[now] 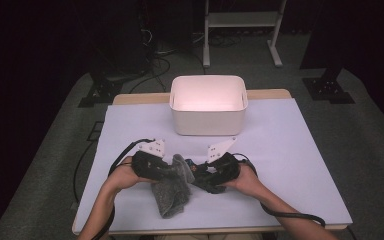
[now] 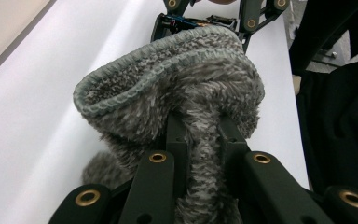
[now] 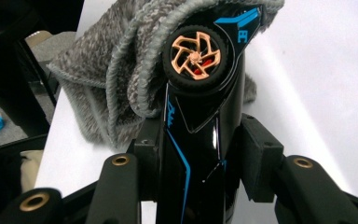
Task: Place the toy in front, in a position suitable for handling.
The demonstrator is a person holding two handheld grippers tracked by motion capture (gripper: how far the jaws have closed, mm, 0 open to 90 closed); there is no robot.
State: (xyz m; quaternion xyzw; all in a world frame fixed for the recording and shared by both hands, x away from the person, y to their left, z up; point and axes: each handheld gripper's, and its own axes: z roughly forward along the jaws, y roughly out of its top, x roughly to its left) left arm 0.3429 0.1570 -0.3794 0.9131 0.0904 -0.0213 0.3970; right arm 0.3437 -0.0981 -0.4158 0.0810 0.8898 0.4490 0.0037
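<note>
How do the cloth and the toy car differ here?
The cloth is grey, fuzzy and limp; the toy car is glossy black, hard, with blue lines and an orange wheel. The cloth is pinched in the left claw, the car in the right claw. Both are held, the cloth draped over the car's end.

A white bin (image 1: 208, 112) stands on the white table (image 1: 290, 165), a white rack (image 1: 242, 22) behind.

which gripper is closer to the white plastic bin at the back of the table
Neither clearly; both grippers sit about equally short of the white plastic bin. The left gripper grips the fuzzy grey cloth below its left half; the right gripper holds the black toy car below its right half.
</note>
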